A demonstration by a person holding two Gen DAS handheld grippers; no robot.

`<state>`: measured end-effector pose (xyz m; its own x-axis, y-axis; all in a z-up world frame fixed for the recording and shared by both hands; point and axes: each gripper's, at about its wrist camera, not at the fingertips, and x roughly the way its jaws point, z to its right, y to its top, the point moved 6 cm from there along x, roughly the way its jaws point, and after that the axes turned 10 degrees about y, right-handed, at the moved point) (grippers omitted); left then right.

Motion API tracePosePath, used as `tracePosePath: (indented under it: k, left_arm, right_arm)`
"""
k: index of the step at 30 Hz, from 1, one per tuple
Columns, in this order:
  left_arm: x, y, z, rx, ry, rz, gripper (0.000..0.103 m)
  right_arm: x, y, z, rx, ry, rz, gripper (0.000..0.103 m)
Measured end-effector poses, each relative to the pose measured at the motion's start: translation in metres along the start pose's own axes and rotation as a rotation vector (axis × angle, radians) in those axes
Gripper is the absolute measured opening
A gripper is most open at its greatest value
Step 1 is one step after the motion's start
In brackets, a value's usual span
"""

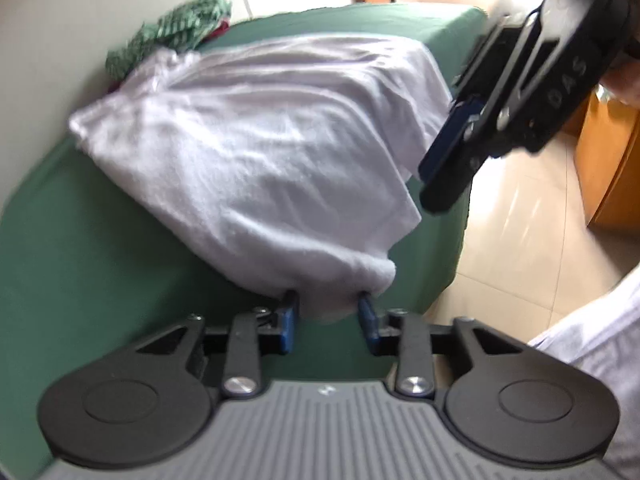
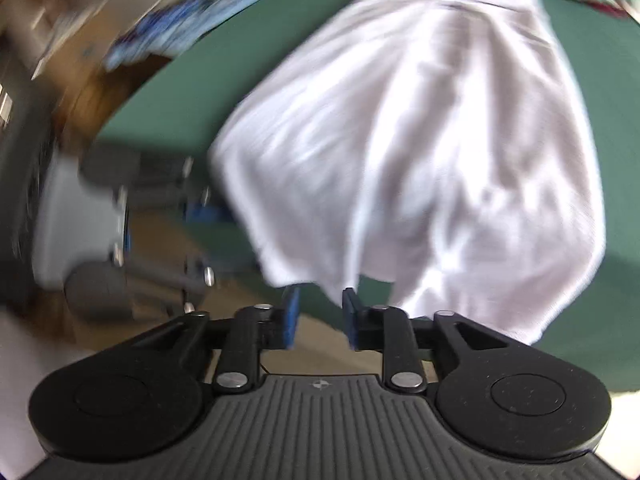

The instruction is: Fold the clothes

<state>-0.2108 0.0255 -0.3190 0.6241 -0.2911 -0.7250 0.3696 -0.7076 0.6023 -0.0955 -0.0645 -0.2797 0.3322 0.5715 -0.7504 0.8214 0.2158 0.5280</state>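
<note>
A white garment (image 1: pixel 256 144) lies spread and partly lifted over a green-covered table (image 1: pixel 80 248). My left gripper (image 1: pixel 329 307) has its blue pads apart with a bunched hem corner of the garment between them. My right gripper (image 2: pixel 320 300) also has its pads apart, with the garment's (image 2: pixel 420 152) lower edge hanging at its fingertips. In the left wrist view the right gripper (image 1: pixel 444 176) reaches in from the upper right at the garment's far edge. In the right wrist view the left gripper (image 2: pixel 200 216) shows blurred at the left.
A green patterned cloth (image 1: pixel 172 32) lies heaped at the table's far left corner by the wall. A wooden cabinet (image 1: pixel 612 176) stands on the tiled floor (image 1: pixel 520 220) to the right. Blue patterned fabric (image 2: pixel 172 28) lies beyond the table's edge.
</note>
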Motion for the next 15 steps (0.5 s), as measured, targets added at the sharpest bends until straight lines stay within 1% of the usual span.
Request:
tracePosePath:
  k: [2, 5, 6, 7, 8, 9, 10, 11, 12, 14, 15]
  left_arm:
    - [0.010, -0.013, 0.006, 0.017, -0.009, -0.058, 0.000]
    - [0.008, -0.036, 0.014, 0.058, -0.018, -0.110, 0.000]
    - [0.002, -0.040, 0.013, 0.058, -0.014, -0.113, 0.008]
    - [-0.006, -0.041, 0.011, 0.042, -0.015, -0.111, 0.021]
    - [-0.013, -0.040, 0.007, 0.014, -0.020, -0.106, 0.025]
    - [-0.017, -0.036, 0.001, -0.020, -0.014, -0.095, 0.034]
    - [-0.020, -0.032, -0.005, -0.055, 0.000, -0.082, 0.047]
    - [-0.024, -0.028, -0.011, -0.091, 0.014, -0.069, 0.053]
    - [-0.023, -0.022, -0.016, -0.115, 0.023, -0.063, 0.057]
    - [-0.018, -0.010, -0.023, -0.151, 0.037, -0.055, 0.057]
    - [-0.017, -0.005, -0.024, -0.168, 0.037, -0.055, 0.054]
  right_arm:
    - [-0.005, -0.003, 0.014, 0.048, -0.035, 0.011, 0.025]
    - [-0.024, -0.017, 0.034, 0.084, -0.094, 0.018, 0.025]
    - [-0.031, -0.020, 0.043, 0.102, -0.115, 0.028, 0.025]
    - [-0.039, -0.024, 0.052, 0.121, -0.135, 0.038, 0.025]
    - [-0.045, -0.027, 0.061, 0.142, -0.150, 0.051, 0.026]
    - [-0.050, -0.026, 0.070, 0.161, -0.149, 0.068, 0.027]
    - [-0.053, -0.024, 0.078, 0.175, -0.135, 0.087, 0.029]
    - [-0.056, -0.022, 0.086, 0.188, -0.121, 0.106, 0.032]
    - [-0.059, -0.020, 0.093, 0.202, -0.108, 0.125, 0.039]
    - [-0.056, -0.011, 0.102, 0.181, -0.060, 0.134, 0.046]
    - [-0.053, -0.010, 0.103, 0.159, -0.033, 0.122, 0.046]
